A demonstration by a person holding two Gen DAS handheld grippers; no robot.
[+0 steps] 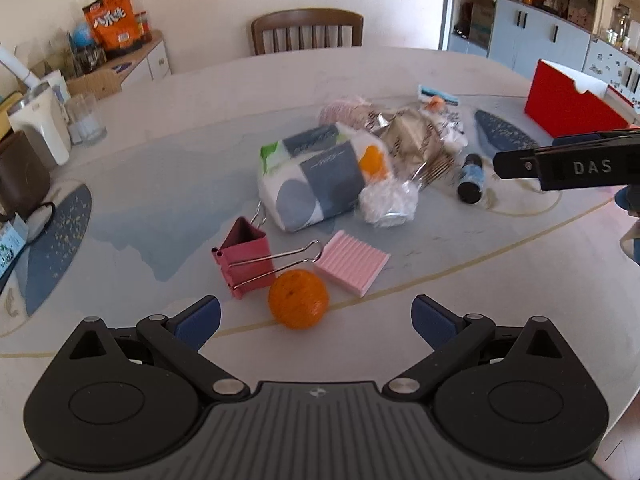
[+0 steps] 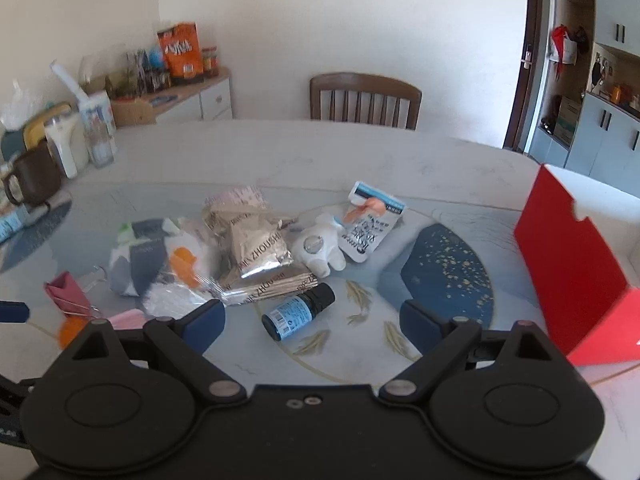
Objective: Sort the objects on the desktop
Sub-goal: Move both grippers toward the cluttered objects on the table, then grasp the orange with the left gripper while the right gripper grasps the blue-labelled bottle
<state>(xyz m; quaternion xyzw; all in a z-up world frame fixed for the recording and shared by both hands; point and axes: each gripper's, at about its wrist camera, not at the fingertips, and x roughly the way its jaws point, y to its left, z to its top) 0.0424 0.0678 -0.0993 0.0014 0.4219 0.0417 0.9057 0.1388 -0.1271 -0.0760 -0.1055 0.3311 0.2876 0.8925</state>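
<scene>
My left gripper [image 1: 316,320] is open just above the table, and an orange ball [image 1: 298,299] lies just ahead of the gap between its blue pads, touching neither. Beside the ball are a pink binder clip [image 1: 246,260] and a pink ridged pad [image 1: 352,266]. My right gripper [image 2: 312,326] is open wide over a small dark bottle with a blue label [image 2: 298,312], which lies on its side between the fingertips, untouched. The same bottle [image 1: 471,180] shows in the left wrist view, under one finger [image 1: 560,166] of my right gripper.
A pile sits mid-table: a tissue pack [image 1: 316,184], foil packets [image 2: 256,256], a white figurine [image 2: 320,248] and a sachet [image 2: 372,220]. A red open box [image 2: 572,264] stands at the right. Mugs and a glass [image 1: 86,120] crowd the left edge. A chair [image 1: 306,30] stands behind.
</scene>
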